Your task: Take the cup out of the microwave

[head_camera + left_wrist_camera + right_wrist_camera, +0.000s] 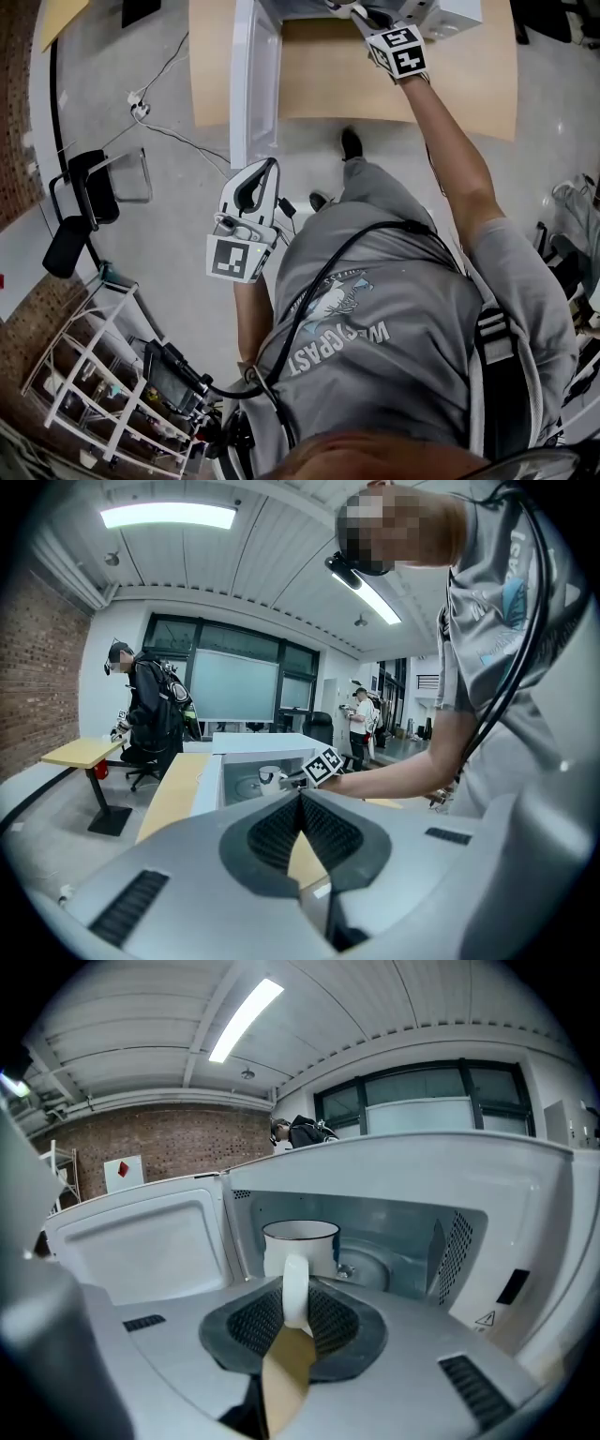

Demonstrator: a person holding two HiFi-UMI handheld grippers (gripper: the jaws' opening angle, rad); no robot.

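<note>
Cup [300, 1239]: handle is clamped in right gripper [294, 1302] jaws, held at open microwave [525, 1204] mouth; withdrawal is judged unfinished. Left gripper [300, 808] jaws closed, empty.

cup [300, 1239]: white, dark rim | microwave [422, 1162]: white | table [469, 84]: light wood | wall [169, 1143]: red brick | shirt [403, 309]: grey

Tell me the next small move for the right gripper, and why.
Probably draw the cup straight back out of the microwave, held level. The right gripper is clamped on its handle and the door stands swung open to the left. The cup shows against the microwave's interior, so it seems not yet clear of the opening.
</note>
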